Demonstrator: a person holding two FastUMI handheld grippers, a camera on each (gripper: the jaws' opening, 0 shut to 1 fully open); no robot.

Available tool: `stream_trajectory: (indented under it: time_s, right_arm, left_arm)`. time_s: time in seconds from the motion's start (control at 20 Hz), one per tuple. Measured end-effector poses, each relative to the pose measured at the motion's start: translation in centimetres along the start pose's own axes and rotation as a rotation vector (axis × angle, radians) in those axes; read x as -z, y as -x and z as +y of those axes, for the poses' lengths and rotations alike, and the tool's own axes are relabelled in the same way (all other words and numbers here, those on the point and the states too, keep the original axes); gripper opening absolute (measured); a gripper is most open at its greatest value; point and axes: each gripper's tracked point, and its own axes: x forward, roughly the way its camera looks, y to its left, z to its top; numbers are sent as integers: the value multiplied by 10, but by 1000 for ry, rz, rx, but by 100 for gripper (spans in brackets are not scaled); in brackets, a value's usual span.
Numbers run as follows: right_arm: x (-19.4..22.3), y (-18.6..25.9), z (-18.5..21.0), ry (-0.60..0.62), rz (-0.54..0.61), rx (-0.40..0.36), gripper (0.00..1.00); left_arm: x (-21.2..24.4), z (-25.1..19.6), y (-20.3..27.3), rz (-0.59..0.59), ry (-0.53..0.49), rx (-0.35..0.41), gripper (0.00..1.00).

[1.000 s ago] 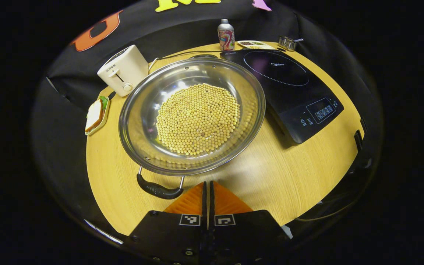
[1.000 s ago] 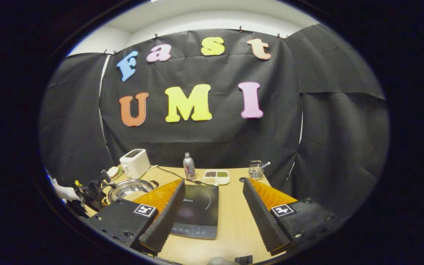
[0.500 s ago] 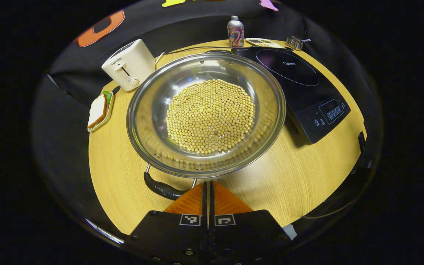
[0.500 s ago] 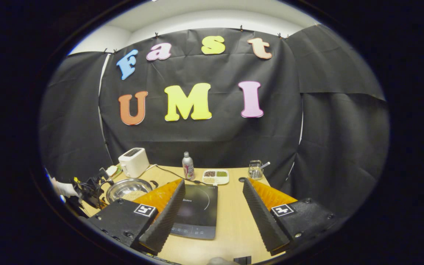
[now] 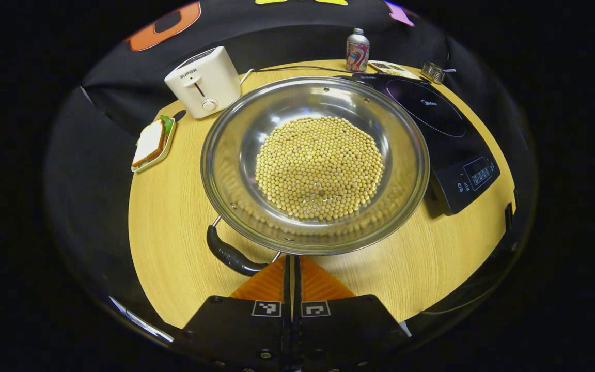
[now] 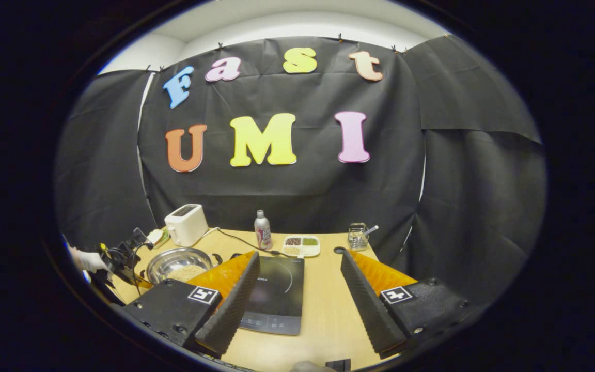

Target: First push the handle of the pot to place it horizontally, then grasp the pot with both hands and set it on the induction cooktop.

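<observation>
Left gripper view: left gripper (image 5: pixel 293 263) has both orange fingers pressed together, nothing between them. The tips sit at the right end of the pot's near handle (image 5: pixel 233 256), just below the pot (image 5: pixel 256 113) rim; contact with the handle looks likely but I can't confirm. That black handle runs diagonally, ahead and to the left of the tips. Pot is a wide steel pan full of pale yellow beans (image 5: pixel 319 166), directly ahead of the gripper on the wooden table (image 5: pixel 173 217). Induction cooktop (image 5: pixel 447 134) is ahead and to the right, its left edge tucked behind the pot rim; whether they touch, can't tell. Toaster (image 5: pixel 203 81) is ahead-left beyond the pot, and a small tray with a sandwich (image 5: pixel 152 144) lies further left near the table edge. Drink can (image 5: pixel 357 50), a divided dish (image 5: pixel 391 66) and a small metal container (image 5: pixel 433 72) stand at the far edge.

Right gripper view: right gripper (image 6: pixel 300 274) is held high above the table, fingers spread wide, holding nothing. The cooktop (image 6: pixel 277 294) lies straight ahead and below, between the fingers. The pot (image 6: pixel 178 263) is ahead-left, partly behind the left finger. Beyond it to the left, the left gripper (image 6: pixel 122 261) with a gloved hand (image 6: pixel 88 261) holding it, down at pot level. The toaster (image 6: pixel 185 225), can (image 6: pixel 262 230), divided dish (image 6: pixel 301 245) and metal container (image 6: pixel 359 236) line the far side.
</observation>
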Motion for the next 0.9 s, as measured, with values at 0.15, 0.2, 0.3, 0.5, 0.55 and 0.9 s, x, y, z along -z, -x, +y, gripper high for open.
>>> stream_trajectory:
  time_s: [0.15, 0.2, 0.3, 0.5, 0.55, 0.9]
  right_arm:
    - [0, 0, 0, 7, 3, 3, 99]
    - [0, 0, 1, 9, 4, 2, 99]
    - [0, 2, 2, 11, 5, 3, 99]
    - [2, 3, 5, 16, 11, 2, 99]
    - [2, 3, 5, 19, 11, 5, 99]
    - [0, 7, 6, 21, 12, 16, 96]
  left_arm:
    - [1, 10, -3, 7, 18, -3, 0]
    - [1, 14, -4, 6, 20, -7, 0]
    - [-1, 21, -5, 6, 21, -14, 9]
    - [-6, 33, -11, 2, 36, -22, 0]
    - [-6, 37, -12, 0, 43, -21, 0]
    - [-14, 53, -18, -5, 40, -26, 0]
